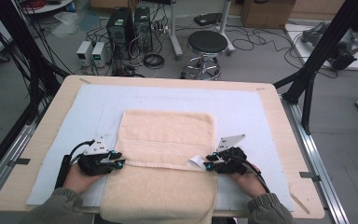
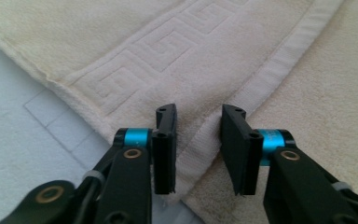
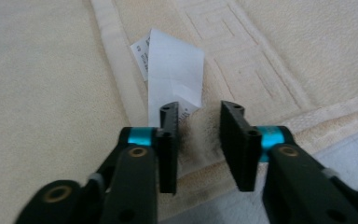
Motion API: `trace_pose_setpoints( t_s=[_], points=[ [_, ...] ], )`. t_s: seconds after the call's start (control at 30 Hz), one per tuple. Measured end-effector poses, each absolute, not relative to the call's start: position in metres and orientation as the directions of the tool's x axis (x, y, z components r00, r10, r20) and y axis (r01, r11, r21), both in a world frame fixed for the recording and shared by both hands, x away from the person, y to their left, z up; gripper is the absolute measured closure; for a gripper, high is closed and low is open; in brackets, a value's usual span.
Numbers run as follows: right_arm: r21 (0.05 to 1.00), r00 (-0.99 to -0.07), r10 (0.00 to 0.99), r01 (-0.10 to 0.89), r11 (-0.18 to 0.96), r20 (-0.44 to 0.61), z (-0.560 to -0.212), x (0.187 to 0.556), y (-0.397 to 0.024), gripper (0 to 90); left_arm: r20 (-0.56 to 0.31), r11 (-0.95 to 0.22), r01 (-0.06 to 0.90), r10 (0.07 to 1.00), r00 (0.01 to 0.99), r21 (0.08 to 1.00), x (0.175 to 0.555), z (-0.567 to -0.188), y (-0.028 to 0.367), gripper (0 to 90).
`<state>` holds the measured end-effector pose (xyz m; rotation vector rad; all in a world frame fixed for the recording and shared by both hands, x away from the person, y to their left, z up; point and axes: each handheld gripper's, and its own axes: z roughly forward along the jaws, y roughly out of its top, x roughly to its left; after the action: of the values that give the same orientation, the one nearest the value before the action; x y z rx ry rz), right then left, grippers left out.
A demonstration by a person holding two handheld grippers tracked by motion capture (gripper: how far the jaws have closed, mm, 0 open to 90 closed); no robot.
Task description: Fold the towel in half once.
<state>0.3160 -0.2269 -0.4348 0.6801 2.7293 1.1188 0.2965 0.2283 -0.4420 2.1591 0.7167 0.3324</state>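
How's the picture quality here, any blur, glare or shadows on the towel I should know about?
High view: even lighting, sharp, no glare on the cream terry towel. Left gripper view: soft and slightly blurred, shadow on the towel hem between the left gripper's jaws. Right gripper view: similarly soft; white care label print unreadable, dark shadow under the right gripper.

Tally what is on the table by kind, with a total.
Towel: 1
Label: 1
Blue mat: 1
Tongs: 2, left and right
Total: 5
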Motion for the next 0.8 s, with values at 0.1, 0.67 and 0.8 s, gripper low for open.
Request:
trace_pose_setpoints(
  t_s=[0.1, 0.67, 0.8],
  points=[
    [0.69, -0.902, 0.427, 0.348, 0.635, 0.062, -0.434, 0.318, -0.226, 82.4, 0.009, -0.509, 0.376, 0.604, 0.797, 0.774, 0.296, -0.441, 0.226, 75.9],
    [0.741, -0.911, 0.402, 0.334, 0.583, 0.094, -0.408, 0.313, -0.236, 85.5, 0.026, -0.472, 0.313, 0.583, 0.812, 0.824, 0.274, -0.401, 0.23, 85.3],
    [0.747, -0.922, 0.38, 0.302, 0.593, 0.071, -0.394, 0.297, -0.239, 85.5, 0.047, -0.487, 0.281, 0.557, 0.829, 0.827, 0.252, -0.392, 0.231, 85.3]
  ],
)
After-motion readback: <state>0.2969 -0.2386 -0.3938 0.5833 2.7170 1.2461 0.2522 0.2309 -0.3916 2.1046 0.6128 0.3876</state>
